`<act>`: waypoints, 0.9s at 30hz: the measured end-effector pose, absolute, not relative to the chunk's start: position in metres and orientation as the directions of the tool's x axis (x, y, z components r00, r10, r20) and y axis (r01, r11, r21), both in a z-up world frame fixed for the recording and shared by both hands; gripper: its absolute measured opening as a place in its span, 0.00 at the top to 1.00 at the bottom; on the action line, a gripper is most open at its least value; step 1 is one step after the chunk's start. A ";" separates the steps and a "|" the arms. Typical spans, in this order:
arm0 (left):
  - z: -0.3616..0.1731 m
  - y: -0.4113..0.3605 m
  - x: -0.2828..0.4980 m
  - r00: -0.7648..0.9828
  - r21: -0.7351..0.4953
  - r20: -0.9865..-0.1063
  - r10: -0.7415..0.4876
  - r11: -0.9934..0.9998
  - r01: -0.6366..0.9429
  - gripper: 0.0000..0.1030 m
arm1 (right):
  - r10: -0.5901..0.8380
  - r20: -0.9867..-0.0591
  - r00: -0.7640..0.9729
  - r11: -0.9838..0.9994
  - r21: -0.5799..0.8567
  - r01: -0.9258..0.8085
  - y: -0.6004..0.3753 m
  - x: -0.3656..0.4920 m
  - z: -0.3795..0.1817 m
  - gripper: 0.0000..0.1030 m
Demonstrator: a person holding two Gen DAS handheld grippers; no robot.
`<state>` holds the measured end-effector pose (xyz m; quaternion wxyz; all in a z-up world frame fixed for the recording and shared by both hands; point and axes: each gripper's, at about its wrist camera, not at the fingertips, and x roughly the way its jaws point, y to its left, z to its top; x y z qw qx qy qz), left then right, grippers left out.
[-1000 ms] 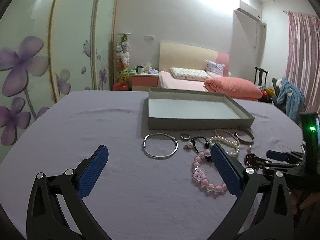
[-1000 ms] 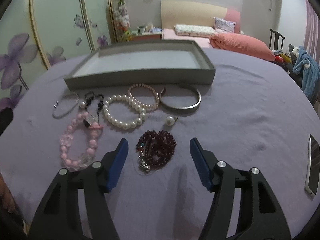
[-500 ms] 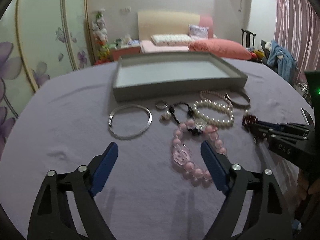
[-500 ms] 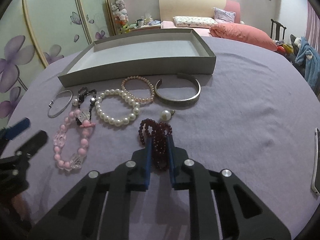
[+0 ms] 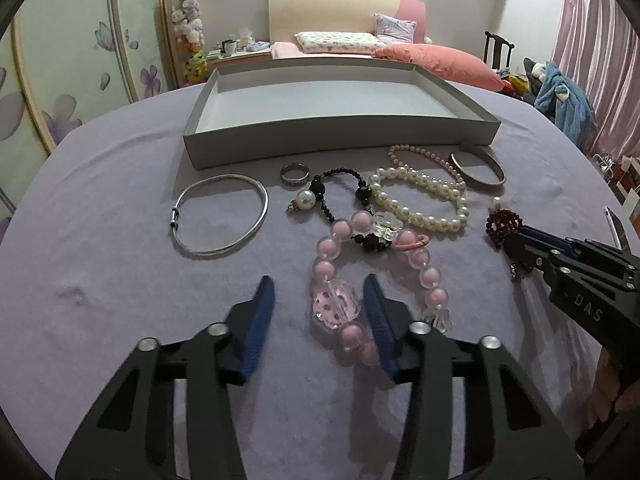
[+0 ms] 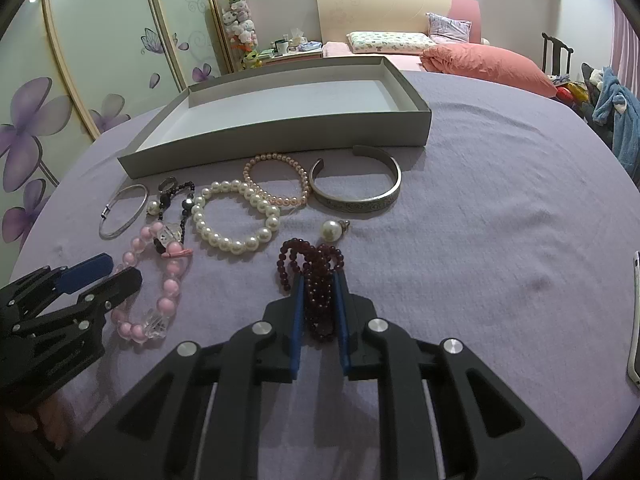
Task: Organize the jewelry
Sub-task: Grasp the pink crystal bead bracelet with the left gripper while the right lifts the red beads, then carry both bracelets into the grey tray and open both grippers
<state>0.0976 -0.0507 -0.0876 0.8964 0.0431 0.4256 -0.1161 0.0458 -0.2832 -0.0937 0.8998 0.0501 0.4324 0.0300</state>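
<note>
Pickup step: right claw (image 6: 319, 300) pinching dark red bead bracelet (image 6: 312, 264), left claw (image 5: 320, 304) spread round pink bead bracelet (image 5: 376, 264); next, probably lift into grey tray (image 5: 340, 140) nr worktop's far edge.

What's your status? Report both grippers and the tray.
Right gripper shut on dark red bracelet. Left gripper open around pink bracelet. Tray empty, path clear.

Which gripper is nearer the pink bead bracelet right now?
Left. The left gripper is open with its fingers straddling the pink bead bracelet's near side. The right gripper sits off to the bracelet's right, shut on the dark red bead bracelet.
</note>
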 end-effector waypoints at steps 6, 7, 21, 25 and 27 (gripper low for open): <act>-0.087 -0.042 0.097 0.612 -0.052 -0.768 -0.190 0.970 0.237 0.76 | 0.138 -0.767 0.627 0.987 0.162 -0.019 -0.286 0.048 -0.094 0.92; -0.086 -0.040 0.094 0.620 -0.052 -0.761 -0.192 0.970 0.237 0.76 | 0.143 -0.763 0.630 0.985 0.170 -0.018 -0.287 0.048 -0.094 0.92; -0.039 -0.034 0.063 0.772 -0.066 -0.575 -0.271 0.956 0.286 0.77 | 0.190 -0.586 0.788 0.976 0.196 -0.089 -0.277 0.018 -0.052 0.95; -0.029 -0.035 0.057 0.802 -0.081 -0.521 -0.294 0.952 0.296 0.77 | 0.198 -0.545 0.815 0.975 0.196 -0.107 -0.274 0.011 -0.043 0.95; -0.025 -0.033 0.056 0.811 -0.095 -0.502 -0.302 0.951 0.296 0.77 | 0.199 -0.538 0.819 0.975 0.193 -0.110 -0.273 0.009 -0.041 0.95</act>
